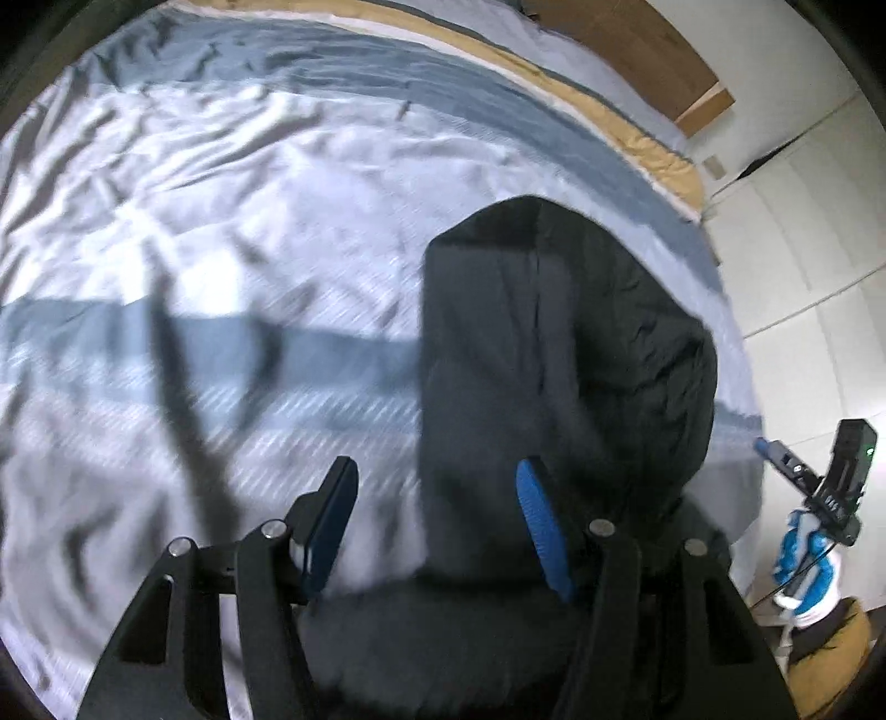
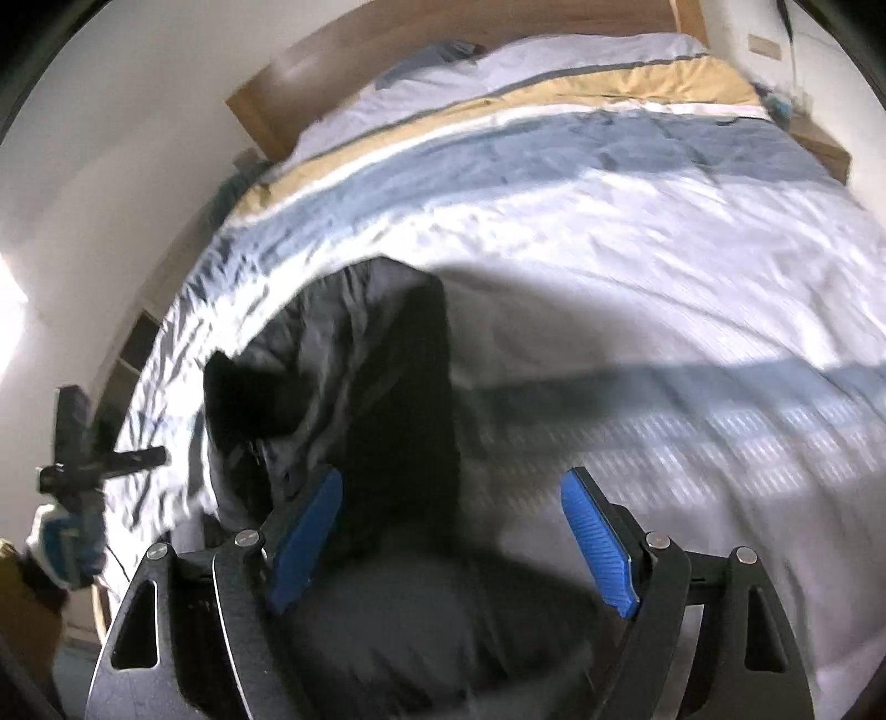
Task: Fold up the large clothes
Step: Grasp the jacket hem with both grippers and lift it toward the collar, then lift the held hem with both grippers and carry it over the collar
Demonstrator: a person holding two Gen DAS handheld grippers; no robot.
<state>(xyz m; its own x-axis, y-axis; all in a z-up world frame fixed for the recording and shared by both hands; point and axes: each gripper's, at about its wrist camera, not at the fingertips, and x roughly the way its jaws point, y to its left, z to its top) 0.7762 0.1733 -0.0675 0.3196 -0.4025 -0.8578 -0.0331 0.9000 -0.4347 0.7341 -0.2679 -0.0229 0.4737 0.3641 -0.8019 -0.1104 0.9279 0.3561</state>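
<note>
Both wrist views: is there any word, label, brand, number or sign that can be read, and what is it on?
None can be read.
Small pale plate on the wall: looks blank or too blurred to tell.
Black device on the other gripper, with a green light: no legible marking.
Dark jacket and striped duvet: no print or label in view.
</note>
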